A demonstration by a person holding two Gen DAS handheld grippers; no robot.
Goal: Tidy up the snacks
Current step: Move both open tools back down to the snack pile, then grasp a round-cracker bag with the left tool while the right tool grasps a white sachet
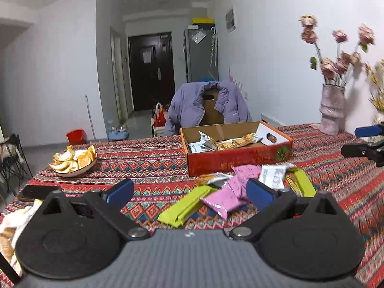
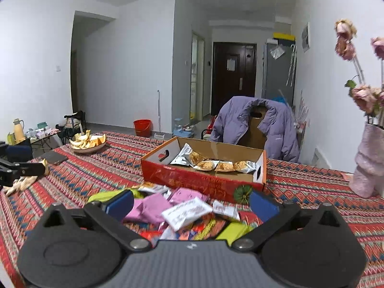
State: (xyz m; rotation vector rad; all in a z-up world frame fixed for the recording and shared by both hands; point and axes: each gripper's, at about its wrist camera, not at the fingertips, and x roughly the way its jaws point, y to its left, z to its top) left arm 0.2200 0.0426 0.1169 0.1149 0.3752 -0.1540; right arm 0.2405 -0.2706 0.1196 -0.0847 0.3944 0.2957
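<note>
A red cardboard box stands on the patterned tablecloth and holds several clear cracker packets. In front of it lies a loose pile of snacks: pink packets, lime-green bars and white packets. My left gripper is open above the near side of the pile, its blue pads wide apart and touching nothing. My right gripper is open over the pile too, nothing held.
A plate of orange pieces and peels sits at the table's left. A dark phone lies near it. A pink vase with dried flowers stands at the right. A chair with a purple jacket is behind the box.
</note>
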